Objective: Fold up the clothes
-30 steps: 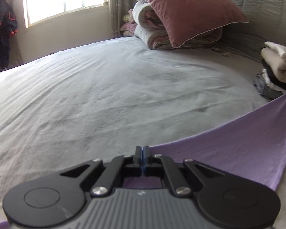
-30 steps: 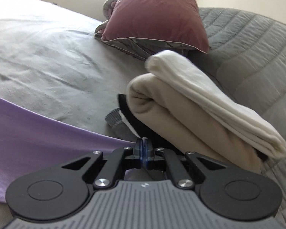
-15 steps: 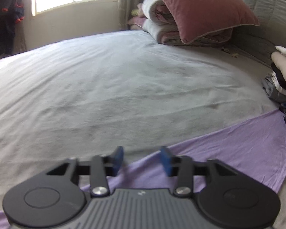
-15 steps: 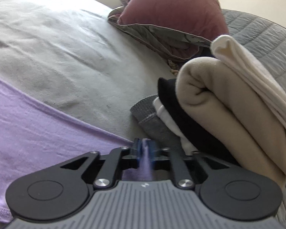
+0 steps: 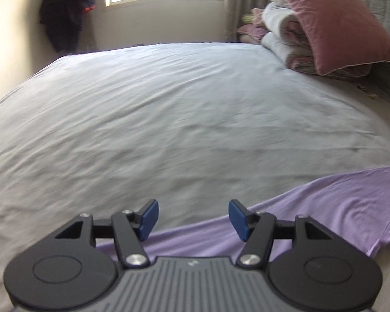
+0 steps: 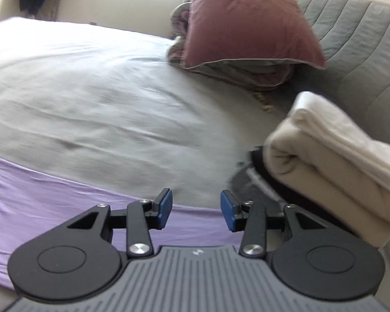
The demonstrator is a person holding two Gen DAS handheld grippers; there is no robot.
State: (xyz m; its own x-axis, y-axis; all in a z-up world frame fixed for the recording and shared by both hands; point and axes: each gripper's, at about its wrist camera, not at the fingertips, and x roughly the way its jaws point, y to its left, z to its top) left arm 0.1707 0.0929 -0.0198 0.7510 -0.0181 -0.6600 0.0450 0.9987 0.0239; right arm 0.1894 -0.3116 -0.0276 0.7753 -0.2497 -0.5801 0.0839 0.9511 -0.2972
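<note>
Left wrist view: purple garment (image 5: 312, 208) laid flat, released; left gripper (image 5: 193, 219) and right gripper (image 6: 196, 209) jaws just opened, nothing between. Folded stack (image 6: 332, 166) done; purple fold judged pending.

Both claws have just been opening; the left claw (image 5: 193, 219) and right claw (image 6: 196, 209) released the purple garment (image 5: 325, 208), now slack on the bed (image 5: 169, 104).
</note>
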